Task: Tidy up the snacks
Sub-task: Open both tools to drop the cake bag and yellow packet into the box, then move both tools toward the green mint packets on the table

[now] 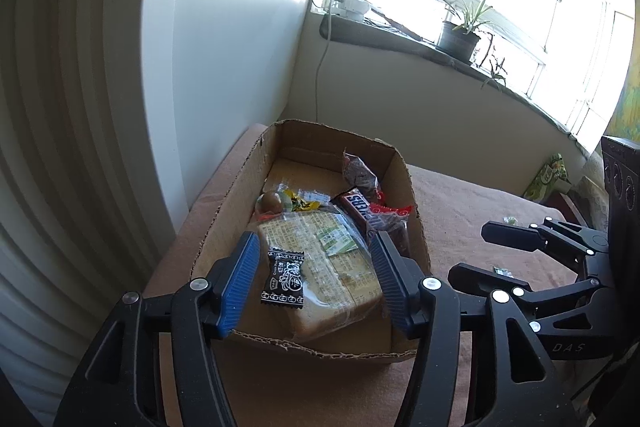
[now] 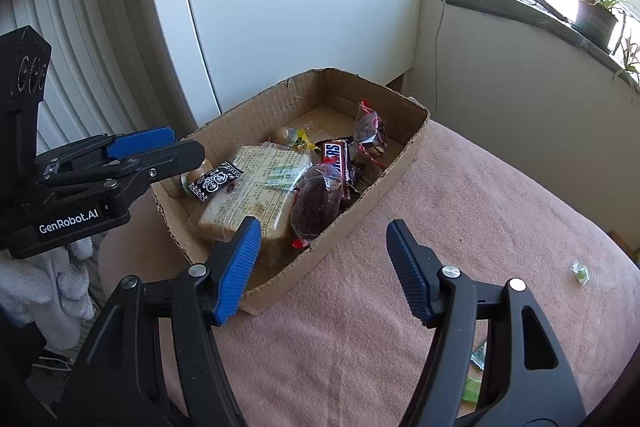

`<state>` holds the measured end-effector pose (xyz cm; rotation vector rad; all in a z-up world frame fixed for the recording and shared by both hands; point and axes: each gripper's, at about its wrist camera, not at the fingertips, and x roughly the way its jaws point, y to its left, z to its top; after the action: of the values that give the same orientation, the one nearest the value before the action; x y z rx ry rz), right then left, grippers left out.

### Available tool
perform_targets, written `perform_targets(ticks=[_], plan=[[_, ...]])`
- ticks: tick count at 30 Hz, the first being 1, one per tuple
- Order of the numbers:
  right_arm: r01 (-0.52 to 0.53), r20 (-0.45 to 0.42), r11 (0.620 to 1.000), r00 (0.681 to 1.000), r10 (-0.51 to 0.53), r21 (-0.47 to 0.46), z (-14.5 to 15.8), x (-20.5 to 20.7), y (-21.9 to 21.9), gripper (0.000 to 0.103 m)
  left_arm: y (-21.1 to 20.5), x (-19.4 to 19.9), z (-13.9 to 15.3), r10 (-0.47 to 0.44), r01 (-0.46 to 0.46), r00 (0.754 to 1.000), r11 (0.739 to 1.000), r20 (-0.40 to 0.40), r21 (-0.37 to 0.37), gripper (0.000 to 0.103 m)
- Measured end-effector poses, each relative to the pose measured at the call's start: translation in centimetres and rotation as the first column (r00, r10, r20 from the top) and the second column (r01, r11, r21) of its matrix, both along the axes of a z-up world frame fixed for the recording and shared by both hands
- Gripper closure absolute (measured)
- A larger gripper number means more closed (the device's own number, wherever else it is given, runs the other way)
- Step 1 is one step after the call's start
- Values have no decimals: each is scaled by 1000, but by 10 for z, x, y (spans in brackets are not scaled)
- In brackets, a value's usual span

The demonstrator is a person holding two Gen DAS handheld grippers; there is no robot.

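An open cardboard box [image 1: 224, 211] [image 2: 400, 155] sits on a pink cloth. In it lie a clear-wrapped bread packet [image 1: 340, 259] [image 2: 260, 187], a Snickers bar [image 1: 356, 205] [image 2: 336, 155], red-trimmed packs of dark snacks [image 1: 360, 171] [image 2: 316, 203] and small candies [image 1: 296, 203]. A small black sachet [image 1: 284, 277] [image 2: 216, 181] rests on the bread, between the fingers of my left gripper [image 1: 316, 279] [image 2: 188, 147]. The pads stand off it, so that gripper is open. My right gripper [image 2: 324, 263] [image 1: 488, 255] is open and empty over the box's near right corner.
Loose green candies and wrappers [image 2: 580, 273] [image 2: 478, 351] [image 1: 502, 271] lie on the cloth right of the box. A white cabinet [image 2: 300, 7] stands behind the box. A windowsill with a potted plant [image 1: 460, 39] runs along the back. A green packet [image 1: 548, 179] lies far right.
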<state>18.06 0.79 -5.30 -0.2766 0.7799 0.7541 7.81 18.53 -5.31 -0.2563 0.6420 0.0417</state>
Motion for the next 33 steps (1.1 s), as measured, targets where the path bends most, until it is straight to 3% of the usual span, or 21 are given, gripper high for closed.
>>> perform_targets(ticks=[1, 3, 7, 18, 33], plan=[[6, 7, 1000, 1000, -6, 4, 1, -1, -4, 17, -2, -1, 1, -4, 4, 1000, 1000, 4, 3, 39], [20, 18, 1000, 1000, -20, 9, 3, -2, -13, 13, -8, -1, 4, -11, 11, 1000, 1000, 9, 12, 38], [52, 16, 999, 999, -52, 12, 5, -1, -33, 13, -22, -1, 8, -25, 24, 1000, 999, 16, 26, 30], [185, 31, 982, 982, -186, 34, 11, 9, -111, 13, -66, 5, 12, -98, 98, 995, 995, 15, 31, 29], [396, -12, 916, 918, -396, 60, -1, 38, -243, 13, -143, 20, -6, -247, 248, 968, 969, -32, 6, 29]])
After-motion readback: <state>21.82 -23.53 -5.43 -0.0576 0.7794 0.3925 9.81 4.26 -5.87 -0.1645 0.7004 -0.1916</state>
